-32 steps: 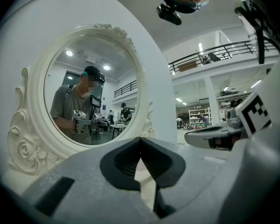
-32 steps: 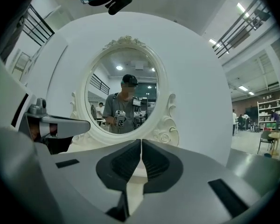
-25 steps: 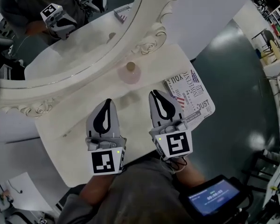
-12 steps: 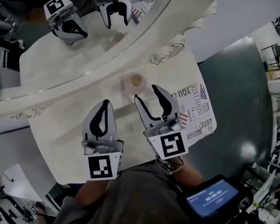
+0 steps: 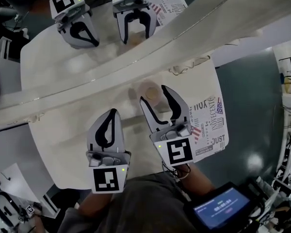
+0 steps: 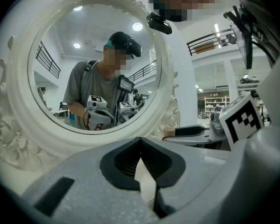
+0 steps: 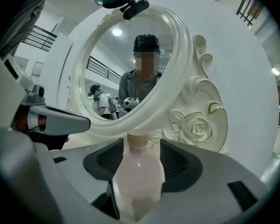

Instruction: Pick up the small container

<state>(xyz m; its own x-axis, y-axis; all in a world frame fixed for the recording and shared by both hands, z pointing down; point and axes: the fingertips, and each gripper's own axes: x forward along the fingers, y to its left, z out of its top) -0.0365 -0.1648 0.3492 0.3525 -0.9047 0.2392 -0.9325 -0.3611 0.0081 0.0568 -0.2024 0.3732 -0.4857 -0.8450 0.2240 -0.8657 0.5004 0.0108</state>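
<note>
— What is seen toward the left of the desk (image 5: 58, 149)?
— The left gripper (image 5: 110, 114) is held over the desk's left half, nearer the front edge than the back. Its jaws are pressed together, and nothing is caught between them.

— And what is found behind it?
— A mirror (image 5: 136, 64) in a carved white frame is stood along the back edge. Both grippers are reflected in its glass.

— Where is the small container (image 7: 136, 169) placed?
— It is stood upright by the back edge, right of the middle, just in front of the mirror's frame. A pale pink bottle is seen, closed with a tan cap.

— How is the right gripper (image 5: 153, 95) set?
— It is pointed at the container from the front edge's side. Its jaws have just been opening and are now spread wide. The container is framed between them but is pressed by neither pad.

— What is laid further right?
— A newspaper (image 5: 211, 123) is spread flat along the right edge, down toward the front right corner, apart from the container.
</note>
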